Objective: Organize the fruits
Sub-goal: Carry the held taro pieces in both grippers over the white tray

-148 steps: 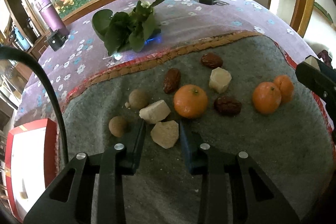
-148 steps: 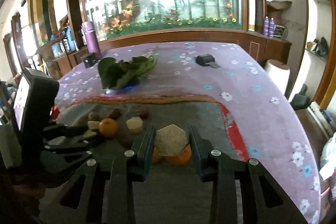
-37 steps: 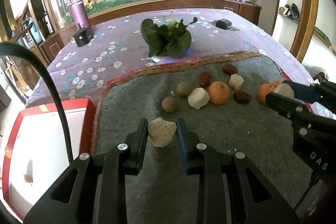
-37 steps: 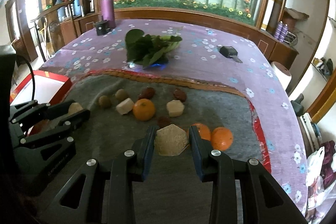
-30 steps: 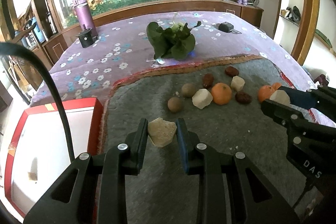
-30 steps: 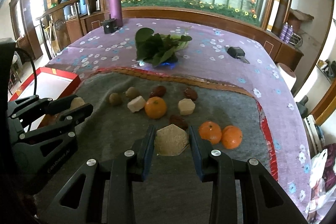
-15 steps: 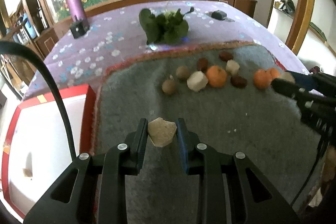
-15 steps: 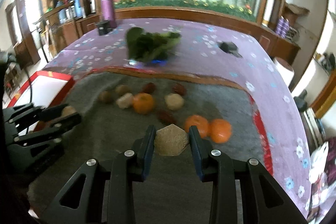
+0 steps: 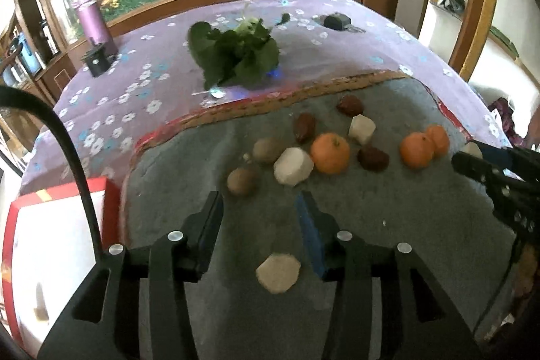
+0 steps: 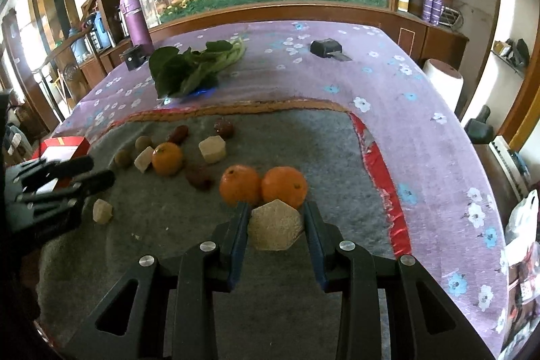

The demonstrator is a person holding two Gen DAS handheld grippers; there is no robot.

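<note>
The left gripper [image 9: 258, 208] hangs spread wide above a pale hexagonal chunk [image 9: 278, 272] lying on the grey mat [image 9: 405, 225], while the right gripper [image 10: 276, 218] clamps another hexagonal chunk [image 10: 275, 225]; no lettering is legible.

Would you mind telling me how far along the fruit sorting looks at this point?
Early days. One pale chunk lies alone on the grey mat, below the open left gripper. The right gripper is shut on a second hexagonal chunk. Left to sort: three oranges, two more pale chunks, the dark red dates and two small brown fruits, all loosely mixed.
</note>
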